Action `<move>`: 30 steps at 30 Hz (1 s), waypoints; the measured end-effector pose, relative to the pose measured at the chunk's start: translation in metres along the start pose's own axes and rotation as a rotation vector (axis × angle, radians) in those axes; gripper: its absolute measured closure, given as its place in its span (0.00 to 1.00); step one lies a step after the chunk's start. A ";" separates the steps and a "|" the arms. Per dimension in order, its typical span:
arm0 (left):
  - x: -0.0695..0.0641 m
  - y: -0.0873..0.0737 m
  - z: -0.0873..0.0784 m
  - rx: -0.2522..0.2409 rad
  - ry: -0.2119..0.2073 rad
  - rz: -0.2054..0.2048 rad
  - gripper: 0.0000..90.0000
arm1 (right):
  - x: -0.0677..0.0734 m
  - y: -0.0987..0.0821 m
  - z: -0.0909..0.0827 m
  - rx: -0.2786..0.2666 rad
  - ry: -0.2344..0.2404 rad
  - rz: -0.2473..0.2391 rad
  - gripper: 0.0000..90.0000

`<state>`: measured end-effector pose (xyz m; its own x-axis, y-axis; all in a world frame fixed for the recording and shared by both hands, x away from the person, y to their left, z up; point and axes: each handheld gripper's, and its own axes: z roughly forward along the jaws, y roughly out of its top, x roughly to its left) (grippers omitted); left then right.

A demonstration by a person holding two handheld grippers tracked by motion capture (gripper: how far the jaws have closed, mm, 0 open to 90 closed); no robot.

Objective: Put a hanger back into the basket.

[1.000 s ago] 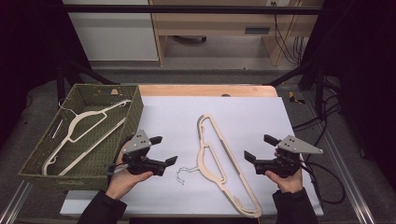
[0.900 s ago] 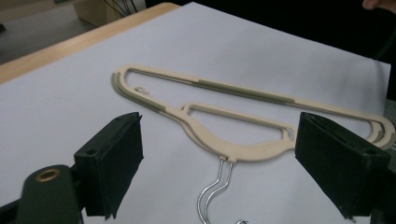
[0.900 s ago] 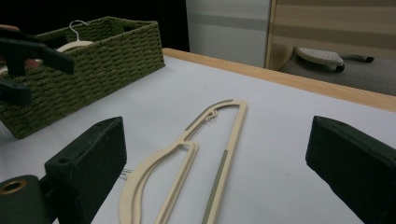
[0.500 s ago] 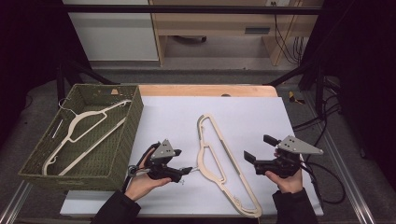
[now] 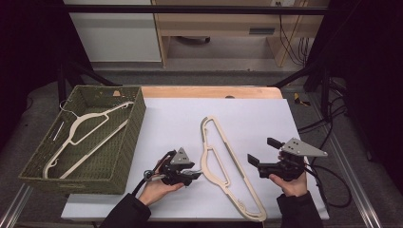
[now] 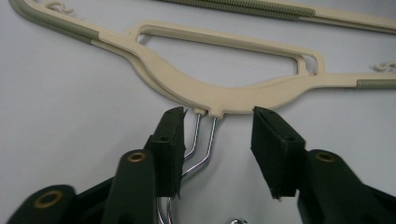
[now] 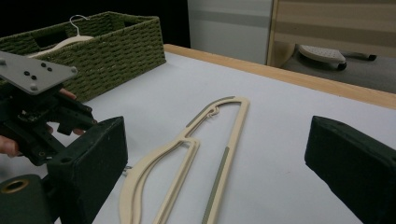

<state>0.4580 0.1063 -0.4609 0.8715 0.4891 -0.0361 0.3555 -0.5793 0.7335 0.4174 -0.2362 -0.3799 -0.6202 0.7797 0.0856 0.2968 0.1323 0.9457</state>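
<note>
left gripper [image 6: 217, 123]: fingers apart, just closing around hanger hooks [image 6: 201, 140], not clamped
right gripper [image 5: 262, 153]: fingers apart, empty
risk: thin hooks may slip; stacked hangers [image 5: 223, 164] split

Two cream plastic hangers [image 5: 223, 164] lie flat, stacked one on the other, on the white table top right of centre, running from the far middle toward the near right edge. Grey-green grip strips line their arms and bar. Their two thin metal hooks [image 6: 201, 142] point left from the neck.
</note>
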 end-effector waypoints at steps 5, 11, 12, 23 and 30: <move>0.001 0.000 0.007 0.015 -0.004 -0.001 0.74 | 0.000 0.000 0.001 -0.001 0.002 -0.006 0.07; 0.002 -0.001 0.014 0.023 -0.006 -0.006 0.86 | 0.000 -0.001 0.002 0.003 0.001 -0.002 0.07; 0.003 -0.001 0.014 0.030 -0.005 -0.003 0.86 | 0.000 -0.001 0.002 0.004 0.001 -0.002 0.07; 0.004 -0.003 0.021 0.041 -0.009 -0.004 0.94 | 0.001 -0.001 0.002 0.005 0.003 -0.002 0.07; 0.007 0.000 0.020 0.066 -0.026 0.033 0.97 | 0.002 -0.002 0.005 0.013 0.011 -0.009 0.07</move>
<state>0.4707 0.0967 -0.4753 0.8914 0.4521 -0.0305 0.3466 -0.6369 0.6886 0.4195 -0.2321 -0.3832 -0.6310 0.7715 0.0806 0.3005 0.1474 0.9423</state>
